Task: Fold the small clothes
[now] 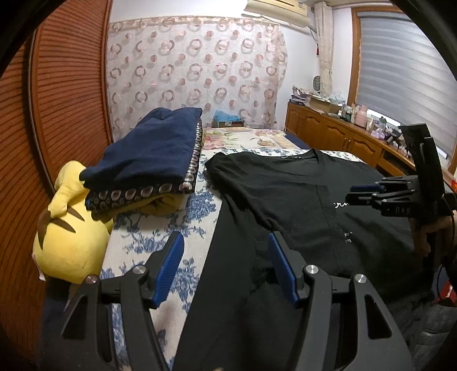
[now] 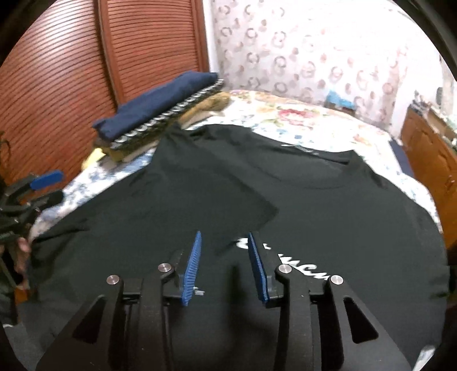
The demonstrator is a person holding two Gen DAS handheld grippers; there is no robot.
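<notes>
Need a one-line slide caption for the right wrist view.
Right gripper open above a black T-shirt, one sleeve folded in, on a floral bedspread.

Bed (image 1: 160, 237) with blue floral cover fills room middle. Left of bed: brown louvred wardrobe doors (image 1: 65, 94). Behind bed: patterned curtain (image 1: 194, 71) on white wall. Right of bed: wooden cabinets (image 1: 328, 128), cluttered top, window blind (image 1: 400, 65) above; air conditioner (image 1: 280, 8) high.
</notes>
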